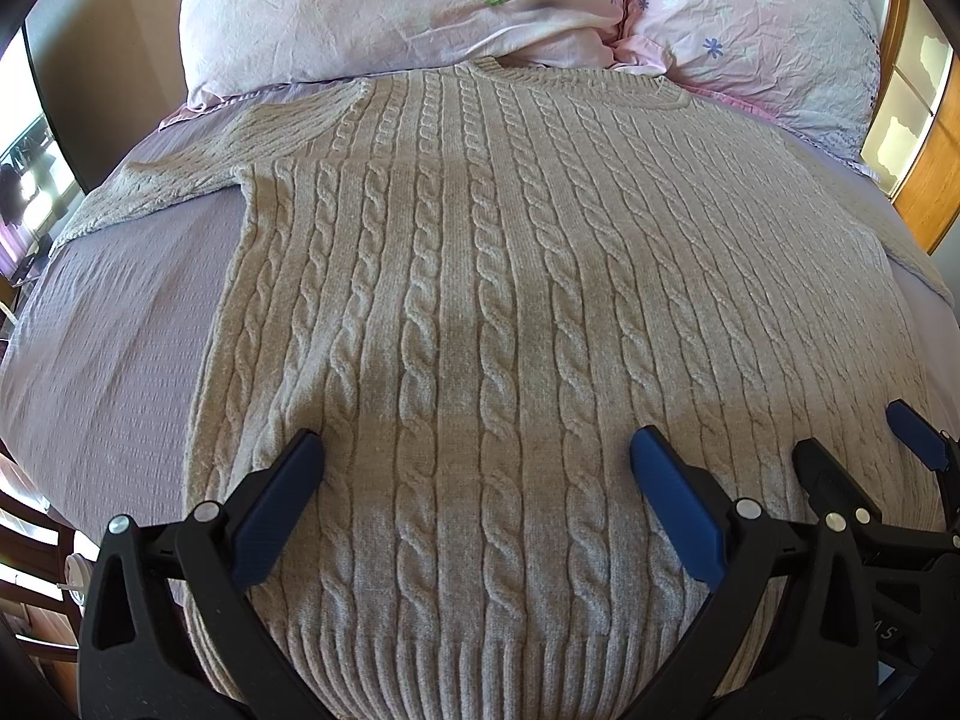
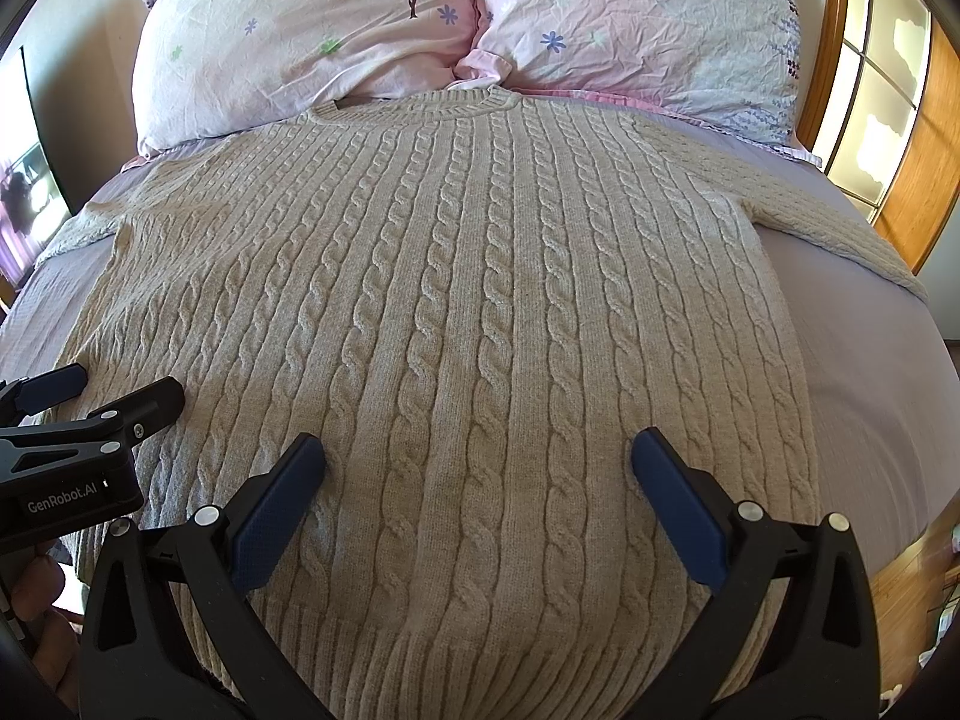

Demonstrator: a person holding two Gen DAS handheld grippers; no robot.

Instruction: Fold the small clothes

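A beige cable-knit sweater lies flat and spread out on the bed, collar toward the pillows, ribbed hem nearest me; it also shows in the right wrist view. Its sleeves stretch out to both sides. My left gripper is open and empty, hovering over the lower left part of the sweater. My right gripper is open and empty over the lower right part. Each gripper shows in the other's view: the right one at the right edge, the left one at the left edge.
The bed has a lilac cover, also seen in the right wrist view. Two pink floral pillows lie beyond the collar. A wooden-framed window stands at the right. Wooden furniture is at the lower left.
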